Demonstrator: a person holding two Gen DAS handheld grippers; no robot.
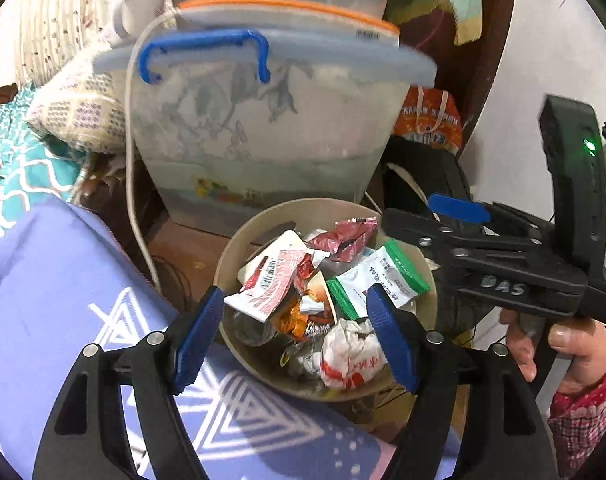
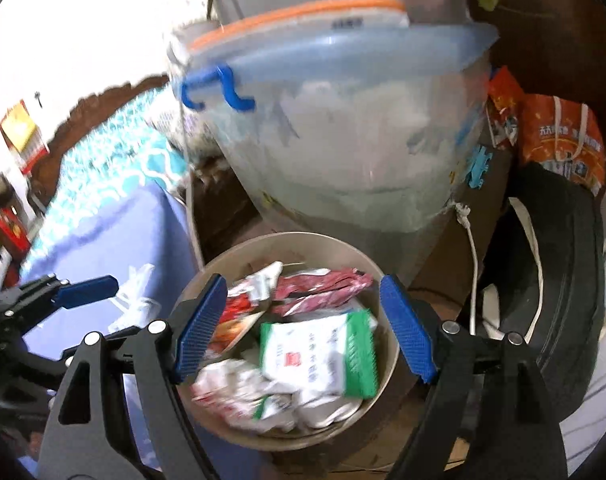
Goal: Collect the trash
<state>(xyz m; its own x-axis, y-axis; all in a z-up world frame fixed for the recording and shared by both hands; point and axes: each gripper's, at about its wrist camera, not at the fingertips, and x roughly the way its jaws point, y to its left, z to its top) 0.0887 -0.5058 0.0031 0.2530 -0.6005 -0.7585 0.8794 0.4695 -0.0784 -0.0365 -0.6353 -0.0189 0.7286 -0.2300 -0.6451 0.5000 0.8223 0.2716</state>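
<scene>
Trash bin [image 1: 239, 248] — full w/ wrappers [image 1: 377, 280]

Both wrist cams look down from close above the round bin [image 1: 229, 264] [image 2: 387, 364] full of wrappers, left cam fr the left, right cam fr the right.

Both views are fisheye, with black corners and straight edges bowed toward the rim. Light is flat indoor light. In the right wrist view the wall [image 2: 83, 32] at upper left is blown out to white, and motion blur smears the wrappers in the trash bin [image 2: 367, 268] and the storage box lid [image 2: 343, 52]. The left wrist view is sharper in the middle, where print on the wrappers [image 1: 271, 276] reads, but the box lid [image 1: 263, 52] is softened. A green indicator light [image 1: 591, 146] glows on the right gripper's body. Deep shadow fills the gaps beside the bin.
</scene>
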